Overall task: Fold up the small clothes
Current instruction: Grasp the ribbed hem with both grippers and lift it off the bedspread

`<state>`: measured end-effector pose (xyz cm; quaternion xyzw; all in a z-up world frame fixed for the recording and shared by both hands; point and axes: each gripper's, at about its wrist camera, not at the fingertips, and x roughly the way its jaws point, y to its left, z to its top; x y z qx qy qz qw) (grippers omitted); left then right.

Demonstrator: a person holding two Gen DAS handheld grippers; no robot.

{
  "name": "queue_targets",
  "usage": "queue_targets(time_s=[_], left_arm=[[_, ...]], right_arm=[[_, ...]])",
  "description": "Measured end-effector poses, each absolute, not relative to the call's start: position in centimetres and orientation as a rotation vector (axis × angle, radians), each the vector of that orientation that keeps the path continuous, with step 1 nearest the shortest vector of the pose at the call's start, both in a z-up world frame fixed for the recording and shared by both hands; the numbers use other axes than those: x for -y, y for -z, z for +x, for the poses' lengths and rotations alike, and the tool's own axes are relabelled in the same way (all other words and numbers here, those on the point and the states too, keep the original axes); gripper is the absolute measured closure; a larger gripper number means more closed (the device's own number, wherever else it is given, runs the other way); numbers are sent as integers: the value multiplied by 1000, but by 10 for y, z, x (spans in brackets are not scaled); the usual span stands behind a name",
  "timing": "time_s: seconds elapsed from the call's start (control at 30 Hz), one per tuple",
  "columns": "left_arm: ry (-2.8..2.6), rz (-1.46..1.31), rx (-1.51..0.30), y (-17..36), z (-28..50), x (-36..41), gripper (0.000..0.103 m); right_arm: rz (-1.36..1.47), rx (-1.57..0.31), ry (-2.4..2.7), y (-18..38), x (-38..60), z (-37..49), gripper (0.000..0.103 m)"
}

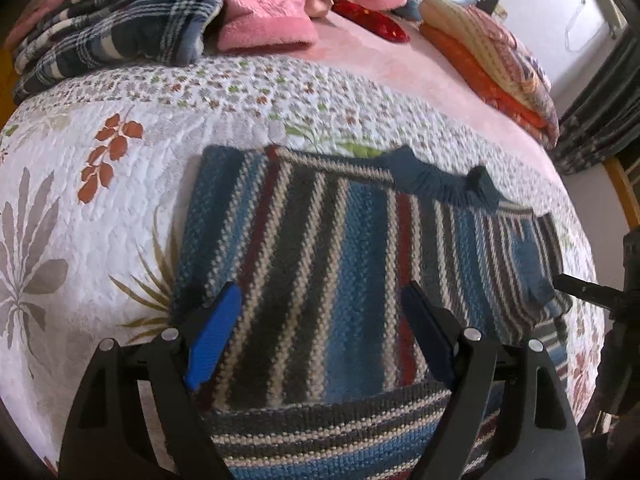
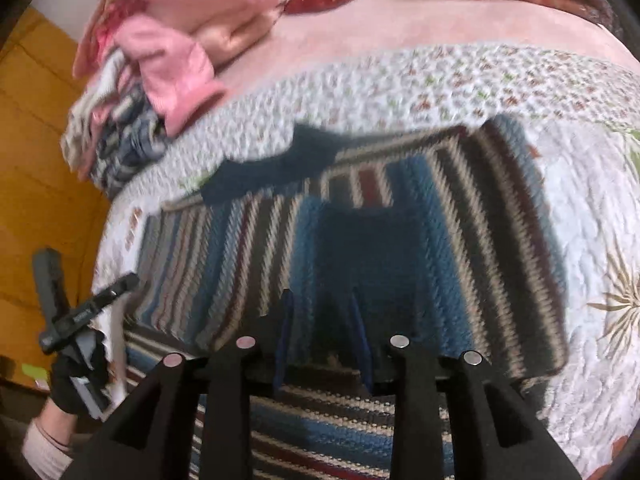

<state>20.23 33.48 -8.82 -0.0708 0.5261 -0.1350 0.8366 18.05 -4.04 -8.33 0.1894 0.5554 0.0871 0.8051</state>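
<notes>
A striped knit sweater (image 1: 320,240) in blue, grey, cream and red lies flat on the quilt, its dark blue collar (image 1: 440,184) at the far edge. My left gripper (image 1: 322,320) hovers just above the sweater's near part, open wide, with nothing between its blue pads (image 1: 216,332). My right gripper (image 2: 322,332) is at the sweater's (image 2: 480,220) right side, its fingers close together on the dark blue sleeve cuff (image 2: 368,248). Its black finger shows in the left wrist view, touching the sweater's right edge. A band with crosswise stripes (image 1: 320,440) lies nearest me.
The white floral quilt (image 1: 100,220) covers the pink bed. A pile of plaid and pink clothes (image 1: 160,20) sits at the far left, folded orange and striped bedding (image 1: 500,72) at the far right. A gloved hand (image 2: 72,376) holds the left gripper near an orange wall.
</notes>
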Motion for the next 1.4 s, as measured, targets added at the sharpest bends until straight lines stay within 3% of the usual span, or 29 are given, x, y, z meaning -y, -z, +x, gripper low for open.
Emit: queue_targets(time_s=[0.17, 0.37, 0.43, 0.67, 0.73, 1.03, 1.4], left_arm=[[277, -72, -1171, 110, 199, -327, 21], [263, -31, -1186, 106, 194, -320, 19], [265, -40, -1194, 98, 188, -321, 19], [192, -53, -1275, 64, 146, -341, 19], [184, -128, -1329, 59, 120, -351, 19], [77, -253, -1556, 68, 6, -395, 19], [100, -327, -1608, 87, -60, -415, 19]], right_arm=[[427, -1252, -138, 115, 47, 180, 73], [485, -1245, -145, 111, 54, 178, 72], [537, -1222, -154, 98, 62, 169, 59], [524, -1254, -165, 46, 83, 118, 50], [502, -1283, -153, 34, 85, 94, 40], [472, -1371, -218, 38, 77, -33, 35], [563, -1457, -162, 81, 93, -111, 35]])
